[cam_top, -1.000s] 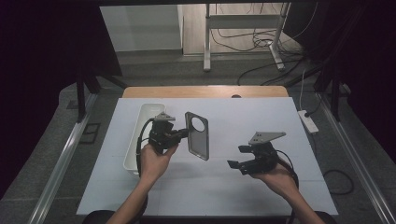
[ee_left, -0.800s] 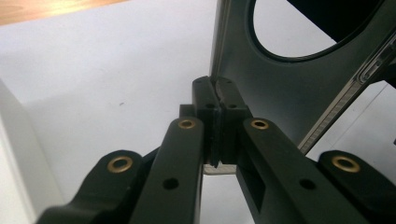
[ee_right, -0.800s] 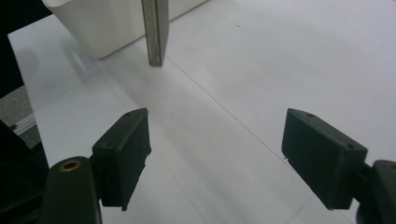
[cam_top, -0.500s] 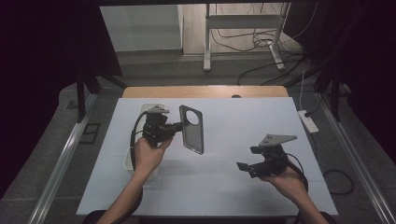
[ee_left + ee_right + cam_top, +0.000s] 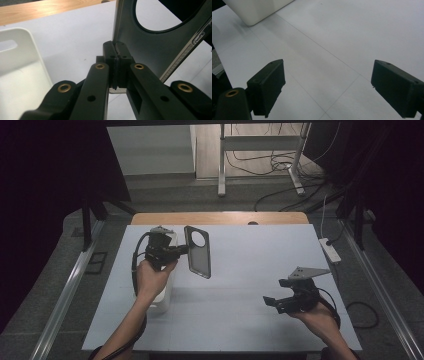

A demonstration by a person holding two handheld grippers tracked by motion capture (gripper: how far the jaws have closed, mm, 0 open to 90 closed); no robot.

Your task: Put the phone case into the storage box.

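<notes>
Left of centre in the high view: your left gripper [image 5: 181, 251] is clamped on the edge of a phone case [image 5: 197, 251], which hangs clear above the table [image 5: 240, 310]. The case stands nearly on edge, long axis running from upper left to lower right of the frame, round camera hole at the upper end. Below and just left of it lies a white bin [image 5: 161, 302], partly under your forearm.

Left gripper view: the jaws are pressed together on the case [image 5: 150, 47] at its lower rim; the bin [image 5: 20, 75] fills the lower left, so the bin lies left of and below the jaws. My judgement: the coming move turns on that offset, with the left hand far nearer the bin.

Case: dark, smooth, thin shell, pale side rail with button cut-outs. Bin: matte white plastic, rounded corners, slot handle.

Lower right: your right gripper [image 5: 280, 301] hovers near the table with jaws wide apart, holding nothing; its own view [image 5: 327, 87] shows bare white surface between them.
</notes>
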